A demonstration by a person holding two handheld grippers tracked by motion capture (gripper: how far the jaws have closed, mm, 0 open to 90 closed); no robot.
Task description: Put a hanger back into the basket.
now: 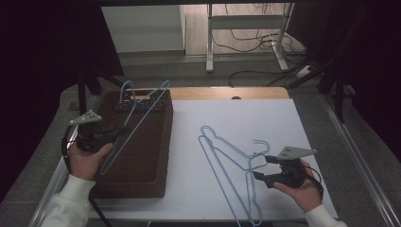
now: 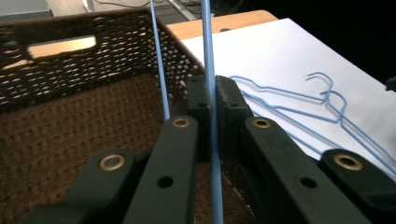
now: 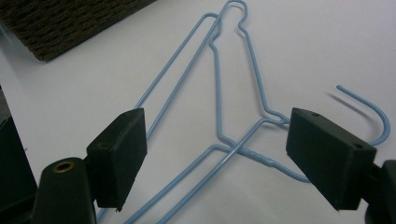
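On the left, my left gripper is clenched on the wire of a blue hanger. In the left gripper view the thin wire runs straight up between the two pressed-together jaws. I have it pinched on a straight run of wire and not at the hook, so the frame cannot swing as I carry it. The hanger hangs tilted over the brown woven basket, its upper end leaning near the basket's far wall by the handle slot. I judge this is the step of lowering it in. I cannot tell whether the far end rests on the rim or floats just above it, since the weave is dark there.

In the middle, two more blue hangers lie flat on the white table top. They overlap, with their hooks near each other toward the right side. They lie well apart from the basket, so each needs its own trip.

On the right, my right gripper is released, its jaws standing wide on either side of the point where the hanger necks cross, just below the hook. I hold it there because the twisted neck is the stiffest place to pinch. The pads are not touching the wire.
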